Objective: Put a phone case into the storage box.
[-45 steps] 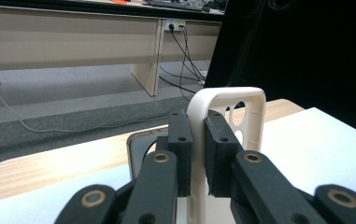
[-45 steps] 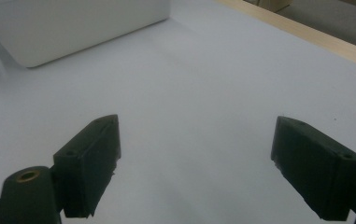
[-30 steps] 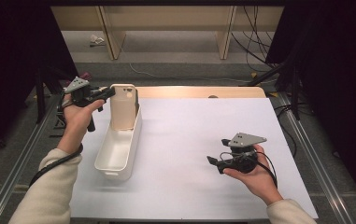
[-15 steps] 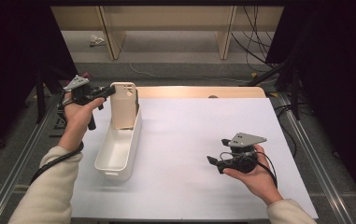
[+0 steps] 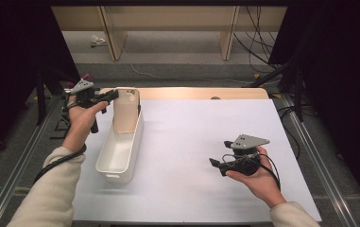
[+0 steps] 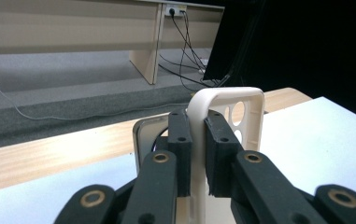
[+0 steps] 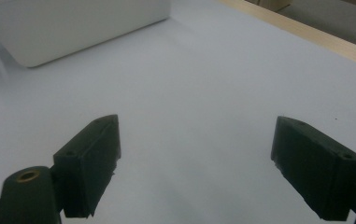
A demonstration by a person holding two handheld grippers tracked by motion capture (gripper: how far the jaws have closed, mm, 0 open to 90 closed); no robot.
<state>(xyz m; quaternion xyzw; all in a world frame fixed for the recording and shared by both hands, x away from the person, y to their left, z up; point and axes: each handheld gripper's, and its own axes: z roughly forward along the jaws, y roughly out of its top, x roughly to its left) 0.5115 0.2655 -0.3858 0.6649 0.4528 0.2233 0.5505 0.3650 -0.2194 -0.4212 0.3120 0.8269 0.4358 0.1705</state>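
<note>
- The left claw point(image 5: 113, 96) is clamped on the upper edge of a cream phone case point(image 5: 126, 111), one pad on each side of its rim.
- The phone case stands upright at the far end of a white bin point(image 5: 121, 150); in the high view its lower part drops behind the bin's wall, so whether it rests on the floor of the bin cannot be told.
- In the left gripper view the left claw point(image 6: 197, 154) grips the case point(image 6: 245, 119) edge-on; the camera cutouts show beside the right pad, while the bottom of the case is cut off by the gripper's own links.
- The bin lies lengthwise along the left part of the white desk point(image 5: 206, 142), its near end toward the person.
- The right claw point(image 5: 214, 164) is held low over the desk, well apart from the bin, and points left; a hand and the grey plate cover much of it from above.
- In the right gripper view the right claw point(image 7: 210, 161) stands wide apart with only bare desk between the pads, and a corner of the bin point(image 7: 73, 23) shows at the upper left, blurred and cut off by the picture's edge.
</note>
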